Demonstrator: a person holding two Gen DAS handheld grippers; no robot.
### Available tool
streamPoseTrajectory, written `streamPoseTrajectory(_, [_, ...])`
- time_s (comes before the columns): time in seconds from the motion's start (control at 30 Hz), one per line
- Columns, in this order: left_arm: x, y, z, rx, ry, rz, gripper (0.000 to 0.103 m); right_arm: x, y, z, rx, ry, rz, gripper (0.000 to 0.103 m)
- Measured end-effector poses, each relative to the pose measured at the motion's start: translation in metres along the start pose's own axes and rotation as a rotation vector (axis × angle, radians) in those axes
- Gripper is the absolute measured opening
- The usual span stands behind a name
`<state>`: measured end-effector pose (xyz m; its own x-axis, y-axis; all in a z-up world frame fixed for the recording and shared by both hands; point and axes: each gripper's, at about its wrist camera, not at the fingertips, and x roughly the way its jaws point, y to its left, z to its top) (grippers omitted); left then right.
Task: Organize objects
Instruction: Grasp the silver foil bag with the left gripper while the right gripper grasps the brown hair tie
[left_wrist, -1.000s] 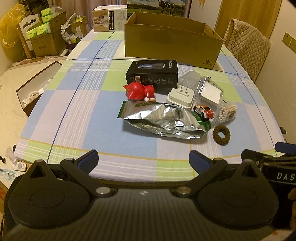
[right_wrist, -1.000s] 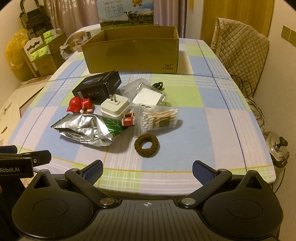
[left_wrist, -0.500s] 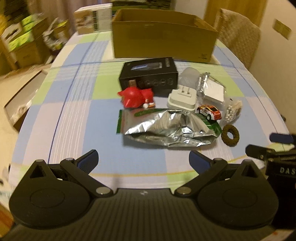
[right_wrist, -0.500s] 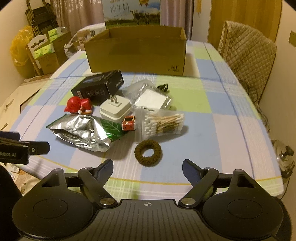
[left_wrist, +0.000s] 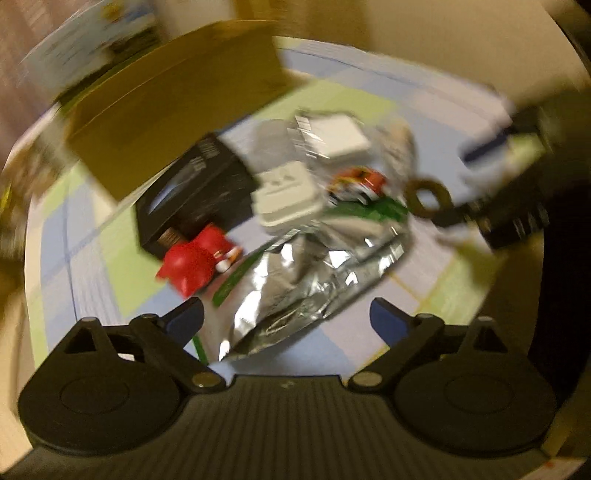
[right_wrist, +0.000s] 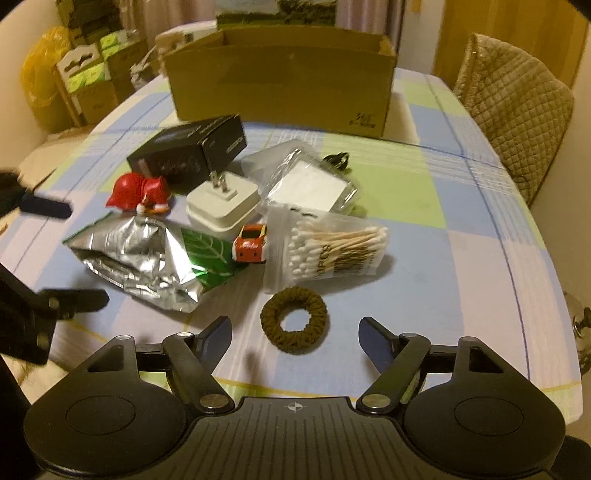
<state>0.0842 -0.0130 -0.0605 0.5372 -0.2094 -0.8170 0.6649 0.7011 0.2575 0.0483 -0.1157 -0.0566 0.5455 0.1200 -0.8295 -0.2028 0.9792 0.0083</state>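
Observation:
On the checked tablecloth (right_wrist: 461, 229) lie a silver foil bag (right_wrist: 147, 258), a red figure (right_wrist: 138, 192), a black box (right_wrist: 192, 151), a white plug adapter (right_wrist: 221, 210), a toy car (right_wrist: 251, 243), a bag of cotton swabs (right_wrist: 332, 251) and a brown hair tie (right_wrist: 294, 319). My right gripper (right_wrist: 295, 330) hovers just before the hair tie, jaws closing, pads clear of it. In the blurred, tilted left wrist view my left gripper (left_wrist: 286, 321) is closing with the foil bag's (left_wrist: 314, 280) near end between its fingers, untouched.
An open cardboard box (right_wrist: 280, 81) stands behind the items. A padded chair (right_wrist: 517, 110) is at the far right. Stacked cartons (right_wrist: 92, 81) and a yellow bag sit off the table's left side. A clear pack with a white pad (right_wrist: 310, 184) lies by the adapter.
Both grippers came forward and down toward the pile. The left view rolled sharply and blurred. The right jaws narrowed, and the hair tie now sits just ahead of their gap.

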Motion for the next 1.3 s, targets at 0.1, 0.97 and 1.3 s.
streamPoseTrajectory(0.1, [0.013,-0.015,-0.004,0.209,0.005,0.010,0.095,0.007,0.002,-0.001,-0.014,0.015,0.004,0.074])
streamPoseTrajectory(0.97, [0.057,0.001,0.023,0.486,0.014,-0.154,0.064,0.034,0.001,0.007,-0.074,0.020,0.029,0.050])
streamPoseTrajectory(1.3, [0.058,0.011,0.037,0.420,0.065,-0.167,0.043,0.030,0.009,0.005,-0.115,0.015,0.016,0.017])
